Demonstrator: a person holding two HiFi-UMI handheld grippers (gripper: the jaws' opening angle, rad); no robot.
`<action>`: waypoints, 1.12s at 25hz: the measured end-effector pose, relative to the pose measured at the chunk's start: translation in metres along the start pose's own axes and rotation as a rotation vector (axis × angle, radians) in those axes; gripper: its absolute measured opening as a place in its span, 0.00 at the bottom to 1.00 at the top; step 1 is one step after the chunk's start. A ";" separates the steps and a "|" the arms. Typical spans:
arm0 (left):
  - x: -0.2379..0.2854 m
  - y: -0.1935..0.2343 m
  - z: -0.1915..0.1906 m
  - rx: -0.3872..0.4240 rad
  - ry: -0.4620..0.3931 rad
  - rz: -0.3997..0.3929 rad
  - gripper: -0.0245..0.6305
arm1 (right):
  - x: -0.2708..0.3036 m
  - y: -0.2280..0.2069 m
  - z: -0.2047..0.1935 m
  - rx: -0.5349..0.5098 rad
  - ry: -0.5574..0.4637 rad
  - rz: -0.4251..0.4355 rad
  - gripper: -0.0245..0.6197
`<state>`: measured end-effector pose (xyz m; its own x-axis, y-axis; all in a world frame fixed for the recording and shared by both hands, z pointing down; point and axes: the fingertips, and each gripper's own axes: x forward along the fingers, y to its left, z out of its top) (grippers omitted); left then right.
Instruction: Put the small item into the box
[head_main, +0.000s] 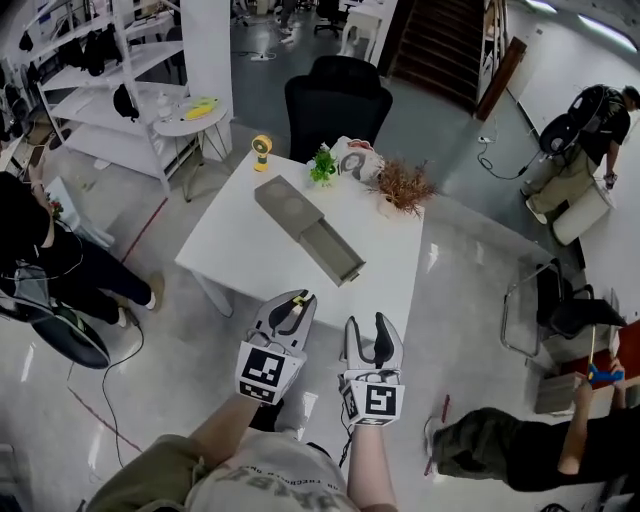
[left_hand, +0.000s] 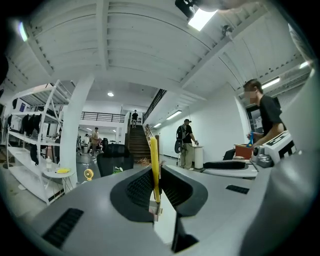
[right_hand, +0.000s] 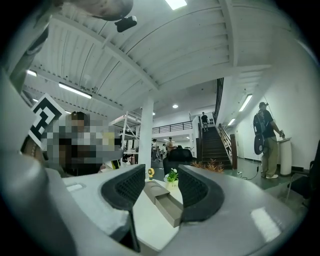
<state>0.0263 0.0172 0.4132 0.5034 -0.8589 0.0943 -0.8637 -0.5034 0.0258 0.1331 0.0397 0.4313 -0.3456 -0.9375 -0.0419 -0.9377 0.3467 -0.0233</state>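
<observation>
A grey box (head_main: 290, 213) lies on the white table (head_main: 240, 250), its drawer (head_main: 333, 253) pulled open toward me. Both grippers hover off the table's near edge. My left gripper (head_main: 293, 303) is shut on a small thin yellow item (head_main: 298, 298), which stands upright between its pads (left_hand: 154, 160). To its right, my right gripper (head_main: 368, 325) is open with nothing in it. Through the right gripper's jaws (right_hand: 162, 187) I see the box and its open drawer (right_hand: 168, 206) ahead.
At the table's far edge stand a small yellow fan (head_main: 262, 150), a green plant (head_main: 322, 165), a round patterned object (head_main: 356, 160) and a dried plant (head_main: 403, 185). A black chair (head_main: 337, 95) sits behind. People sit at left (head_main: 40, 260) and right (head_main: 520, 445). A folding chair (head_main: 545, 305) stands right.
</observation>
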 end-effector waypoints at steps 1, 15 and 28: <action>0.010 0.008 0.001 0.003 -0.001 -0.009 0.11 | 0.011 -0.002 -0.001 0.001 0.000 -0.004 0.34; 0.126 0.095 0.017 0.012 -0.009 -0.141 0.11 | 0.152 -0.019 -0.013 -0.023 0.015 -0.066 0.34; 0.182 0.098 -0.007 -0.051 0.063 -0.179 0.11 | 0.198 -0.020 -0.056 -0.033 0.169 0.104 0.34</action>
<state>0.0330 -0.1880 0.4401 0.6478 -0.7478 0.1454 -0.7616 -0.6406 0.0983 0.0812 -0.1543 0.4795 -0.4396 -0.8893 0.1264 -0.8961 0.4438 0.0057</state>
